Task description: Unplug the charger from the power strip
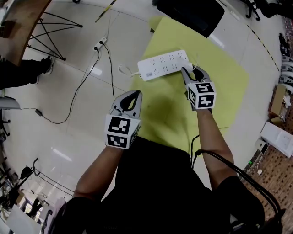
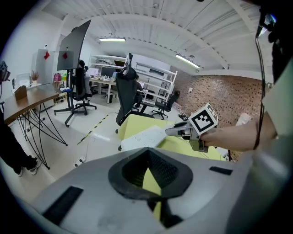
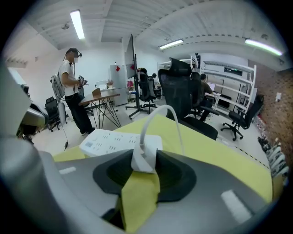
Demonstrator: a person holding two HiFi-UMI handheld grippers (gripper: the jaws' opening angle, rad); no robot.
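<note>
A white power strip [image 1: 162,65] lies across the far part of a yellow table [image 1: 219,91]. My right gripper [image 1: 186,69] is at the strip's right end. In the right gripper view its jaws are shut on a small white charger [image 3: 143,160], held upright at the tips just in front of the strip [image 3: 114,142]. The charger's white cable [image 3: 155,114] arcs up and over to the right. Whether the charger's prongs sit in a socket is hidden. My left gripper [image 1: 136,93] hovers over the table's near left edge, shut and empty, well short of the strip [image 2: 144,137].
On the floor to the left lie another small power strip [image 1: 100,43] and a black cable [image 1: 80,87]. A black office chair [image 1: 190,13] stands behind the table. A wooden desk on wire legs [image 1: 18,23] is at far left, with a person [image 3: 73,87] standing near it.
</note>
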